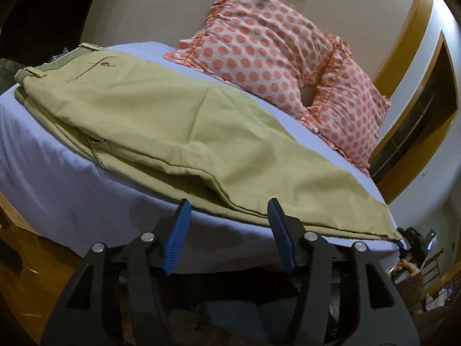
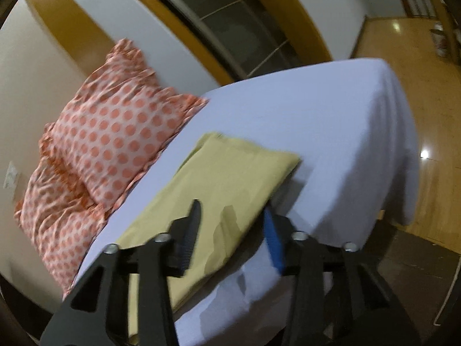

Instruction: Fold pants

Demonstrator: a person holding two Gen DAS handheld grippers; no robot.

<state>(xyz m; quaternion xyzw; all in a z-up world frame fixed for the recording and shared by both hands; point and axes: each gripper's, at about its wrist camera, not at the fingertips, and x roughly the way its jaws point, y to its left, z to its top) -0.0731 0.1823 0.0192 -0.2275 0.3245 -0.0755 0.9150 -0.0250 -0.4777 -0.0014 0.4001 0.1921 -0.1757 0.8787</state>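
Khaki pants (image 1: 161, 121) lie flat on the bed, legs stacked, waistband at the far left and hems at the near right. My left gripper (image 1: 229, 212) is open at the bed's near edge, its fingers on either side of the pants' lower edge, empty. My right gripper (image 2: 230, 216) is open around the hem end of the pants (image 2: 224, 178), one finger above the cloth and one below. It also shows small at the hem corner in the left wrist view (image 1: 400, 243).
The bed has a pale lavender sheet (image 1: 57, 173). Two orange polka-dot pillows (image 1: 268, 46) lean on the wall behind the pants. A wooden floor (image 2: 426, 109) lies past the bed's far side.
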